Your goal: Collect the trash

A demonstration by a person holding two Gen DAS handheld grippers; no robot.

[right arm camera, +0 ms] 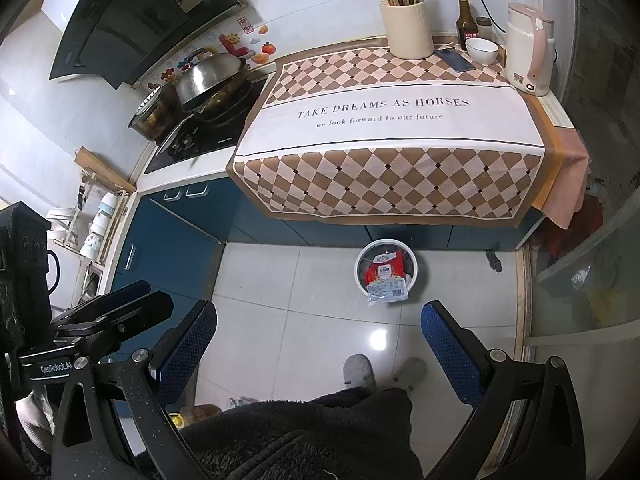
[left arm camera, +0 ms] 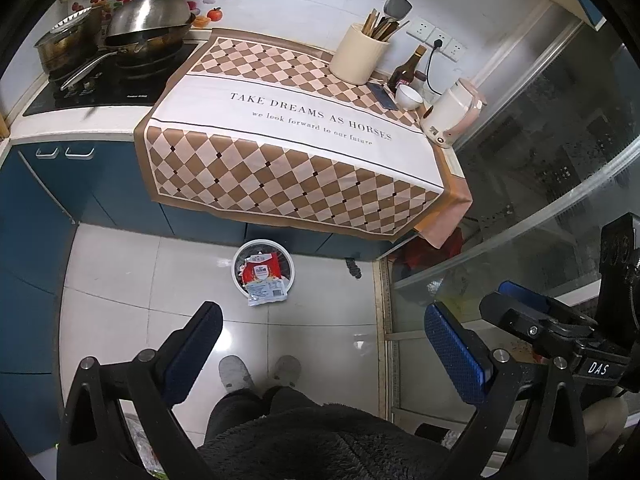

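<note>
A small white round trash bin [left arm camera: 289, 268] [right arm camera: 412, 266] stands on the tiled floor below the counter. A red and white food wrapper [left arm camera: 264, 278] [right arm camera: 387, 278] lies in it and hangs over its near rim. My left gripper [left arm camera: 324, 344] is open and empty, held high above the floor, short of the bin. My right gripper [right arm camera: 320, 344] is open and empty too, at the same height, with the bin ahead between its fingers. The right gripper's body also shows at the right of the left wrist view [left arm camera: 532, 320].
The counter carries a checked cloth [left arm camera: 280, 120] [right arm camera: 384, 120], a utensil jar [left arm camera: 360, 54], a dark bottle [left arm camera: 408, 68], a white bowl [left arm camera: 409, 97], a phone [left arm camera: 382, 95] and a kettle [left arm camera: 452, 114]. Pans [left arm camera: 148, 28] sit on the stove. Glass door [left arm camera: 560, 160] at right. My feet [left arm camera: 260, 370] stand below.
</note>
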